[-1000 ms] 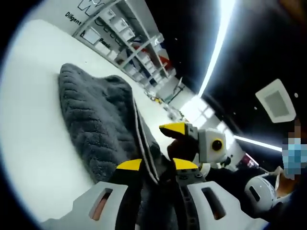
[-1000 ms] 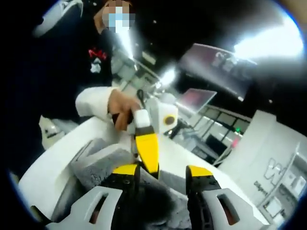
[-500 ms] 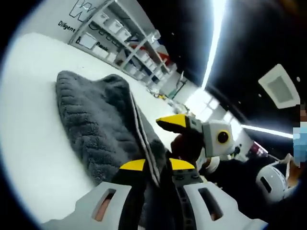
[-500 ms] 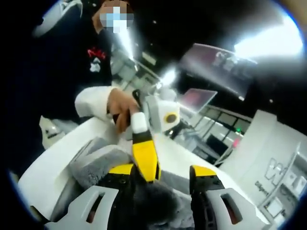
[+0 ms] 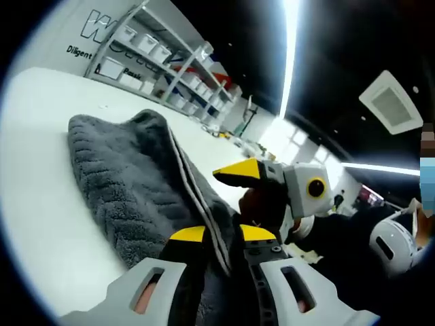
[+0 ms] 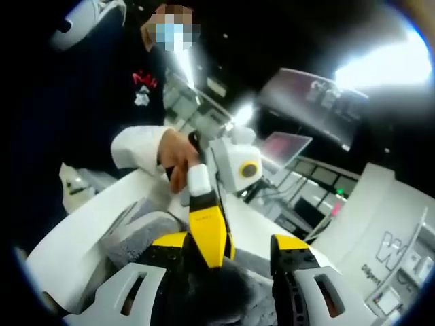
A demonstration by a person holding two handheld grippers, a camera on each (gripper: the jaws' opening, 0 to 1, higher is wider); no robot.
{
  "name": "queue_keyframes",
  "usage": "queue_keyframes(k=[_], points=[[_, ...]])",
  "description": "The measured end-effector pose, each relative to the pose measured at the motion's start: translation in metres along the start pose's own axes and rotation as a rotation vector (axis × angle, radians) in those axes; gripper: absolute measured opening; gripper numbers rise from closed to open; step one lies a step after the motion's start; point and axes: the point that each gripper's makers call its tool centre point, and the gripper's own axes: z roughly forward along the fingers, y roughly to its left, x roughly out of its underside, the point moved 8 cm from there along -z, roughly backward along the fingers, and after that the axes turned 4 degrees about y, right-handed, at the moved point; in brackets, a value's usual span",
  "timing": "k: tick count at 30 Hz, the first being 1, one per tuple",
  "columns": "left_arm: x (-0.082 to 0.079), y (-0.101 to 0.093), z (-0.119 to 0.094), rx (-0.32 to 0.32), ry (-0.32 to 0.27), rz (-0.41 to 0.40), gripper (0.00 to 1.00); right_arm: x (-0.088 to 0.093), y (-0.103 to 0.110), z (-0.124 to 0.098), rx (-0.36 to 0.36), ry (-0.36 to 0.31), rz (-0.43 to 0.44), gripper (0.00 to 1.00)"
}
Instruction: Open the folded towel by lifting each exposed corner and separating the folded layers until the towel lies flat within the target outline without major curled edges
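A thick grey towel (image 5: 132,183) lies bunched on the white surface (image 5: 41,224), running from the 10 o'clock side of the left gripper view down to the left claw (image 5: 222,234), which is closed on its banded hem. The right claw (image 6: 232,242) stands parted over the pile. The cloth looks soft, limp and fairly heavy; hemmed corners seem the surest holds.

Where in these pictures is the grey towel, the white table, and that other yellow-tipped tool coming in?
grey towel (image 5: 129,183): left gripper view, on its ribbed upper face.
white table (image 5: 41,224): left gripper view, bare top beside the towel.
right hand-held gripper (image 5: 239,174): left gripper view, on its yellow tip over the towel.
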Motion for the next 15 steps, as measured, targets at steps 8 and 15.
queue_keyframes(k=[8, 15], points=[[-0.006, 0.004, -0.002, 0.003, -0.014, 0.006, 0.06, 0.0, -0.004, -0.005, -0.011, -0.016, 0.02, 0.48], [-0.012, 0.006, -0.008, -0.01, -0.037, -0.02, 0.05, -0.004, -0.02, -0.021, 0.01, -0.099, 0.163, 0.49]])
